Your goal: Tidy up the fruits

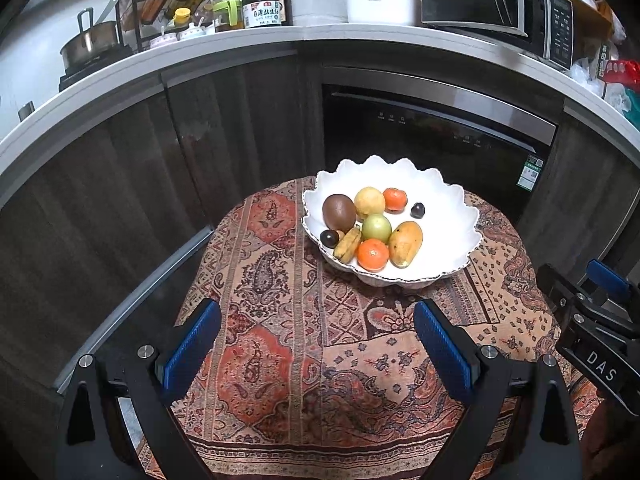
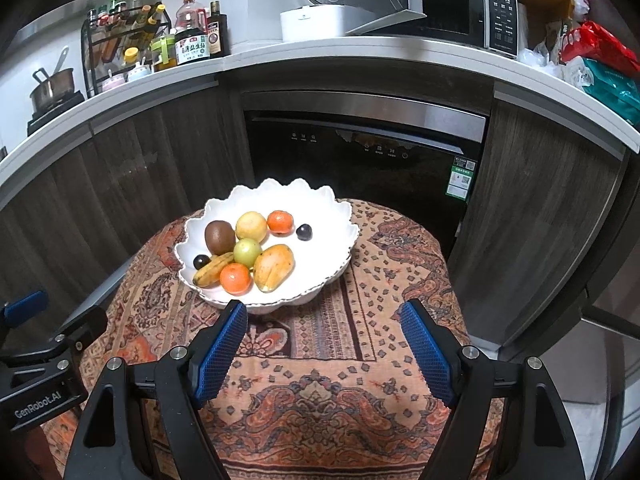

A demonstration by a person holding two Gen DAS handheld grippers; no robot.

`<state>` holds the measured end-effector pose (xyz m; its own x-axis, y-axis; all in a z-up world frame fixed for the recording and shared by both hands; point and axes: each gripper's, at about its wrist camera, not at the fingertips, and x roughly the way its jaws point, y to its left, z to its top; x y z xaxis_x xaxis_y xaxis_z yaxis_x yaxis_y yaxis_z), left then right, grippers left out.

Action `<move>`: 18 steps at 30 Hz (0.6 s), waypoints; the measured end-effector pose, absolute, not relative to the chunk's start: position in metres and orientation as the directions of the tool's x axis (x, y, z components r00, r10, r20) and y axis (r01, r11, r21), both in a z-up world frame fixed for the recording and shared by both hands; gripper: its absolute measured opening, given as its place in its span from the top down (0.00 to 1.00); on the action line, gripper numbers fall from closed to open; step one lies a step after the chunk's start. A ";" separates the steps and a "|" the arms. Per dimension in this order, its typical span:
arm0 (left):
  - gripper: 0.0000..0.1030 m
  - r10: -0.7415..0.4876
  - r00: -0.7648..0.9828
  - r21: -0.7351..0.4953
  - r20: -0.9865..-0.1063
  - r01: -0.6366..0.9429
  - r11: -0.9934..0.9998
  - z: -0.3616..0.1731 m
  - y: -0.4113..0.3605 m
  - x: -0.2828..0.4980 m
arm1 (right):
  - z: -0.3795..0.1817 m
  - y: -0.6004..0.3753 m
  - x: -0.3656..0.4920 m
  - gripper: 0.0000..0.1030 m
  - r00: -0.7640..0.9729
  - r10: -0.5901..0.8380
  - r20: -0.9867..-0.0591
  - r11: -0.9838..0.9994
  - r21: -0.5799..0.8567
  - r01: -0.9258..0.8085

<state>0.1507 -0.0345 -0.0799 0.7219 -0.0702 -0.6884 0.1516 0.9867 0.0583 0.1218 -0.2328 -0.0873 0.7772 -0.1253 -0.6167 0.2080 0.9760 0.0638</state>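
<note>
A white scalloped bowl [image 1: 436, 248] [image 2: 320, 220] sits at the far side of a small table with a patterned cloth [image 1: 280, 344] [image 2: 340, 360]. It holds a kiwi [image 1: 339, 212] [image 2: 219, 237], a yellow fruit [image 1: 369, 203], a green fruit [image 1: 376, 229], a mango [image 1: 405, 243] [image 2: 274, 267], a small banana [image 1: 347, 245], two oranges [image 1: 373, 255] [image 1: 395, 199] and two dark plums [image 1: 417, 210] [image 1: 329, 238]. My left gripper [image 1: 318, 336] is open and empty, short of the bowl. My right gripper [image 2: 324, 336] is open and empty, just in front of the bowl's near rim.
Dark cabinets and a built-in dishwasher [image 1: 432, 136] stand close behind the table. The counter above carries a pot [image 1: 90, 42], a rack of bottles [image 1: 168, 0], a rice cooker [image 1: 384, 0] and a microwave [image 1: 520, 12]. The right gripper's body [image 1: 592, 320] shows at the left view's right edge.
</note>
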 end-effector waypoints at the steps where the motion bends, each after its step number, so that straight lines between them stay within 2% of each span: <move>1: 0.05 -0.070 0.723 0.058 -0.688 0.151 0.987 -0.080 -0.035 0.150 | -0.087 -0.233 0.121 0.22 0.778 -0.125 -0.616 0.976 0.065 0.208; 18: 0.05 -0.068 0.723 0.061 -0.687 0.151 0.987 -0.078 -0.036 0.148 | -0.087 -0.235 0.120 0.22 0.779 -0.115 -0.617 0.975 0.079 0.207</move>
